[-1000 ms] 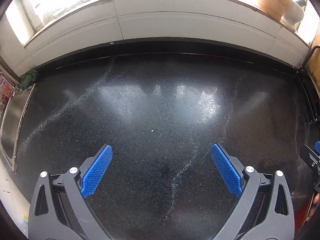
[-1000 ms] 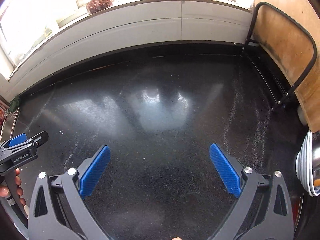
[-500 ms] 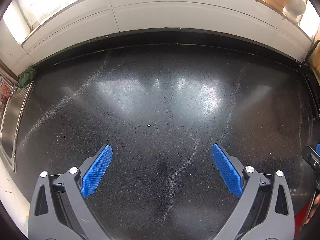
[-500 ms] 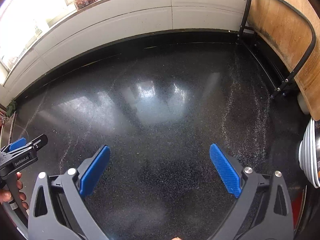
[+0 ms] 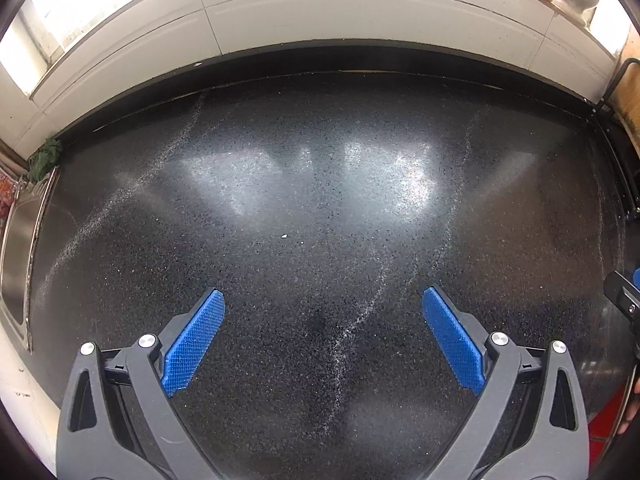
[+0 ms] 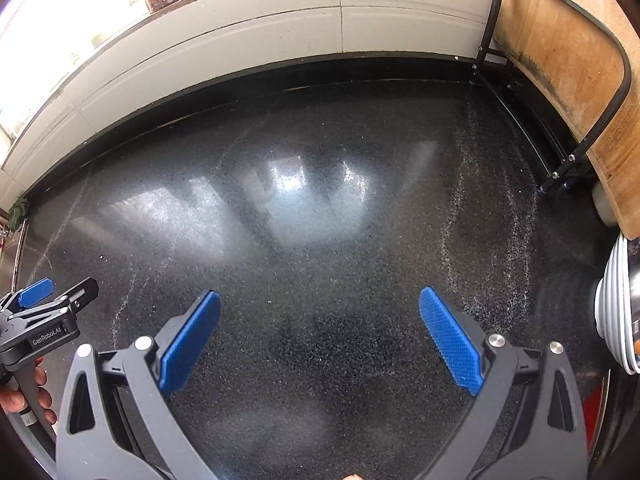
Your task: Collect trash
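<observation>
Both cameras have tipped down and in since a second ago: less of the window ledge shows, more of the counter (image 5: 320, 184), and the white crumb (image 5: 284, 235) sits a bit further up the left wrist view. Left gripper (image 5: 322, 338) is spread wide, nothing between its blue pads (image 5: 192, 344), hovering over bare black speckled stone. Right gripper (image 6: 320, 338) same story, jaws wide and empty. Crumb is the only trash-like bit I can see (tiny, can't tell what it is); it lies on the counter ahead of the left gripper, roughly on its centreline, well apart from the pads. Chalky streaks run across the stone in both views. Sink (image 5: 18, 264) at the far left edge, green rag (image 5: 45, 159) bunched at its back corner against the white tiled wall (image 5: 320, 12). On the right side, a wooden board (image 6: 568, 68) leans inside a black rack (image 6: 592, 128), with stacked white plates (image 6: 614, 304) just in front of it. Right wrist view also catches the left gripper from the side at lower left, a hand (image 6: 18, 396) wrapped round its handle.
</observation>
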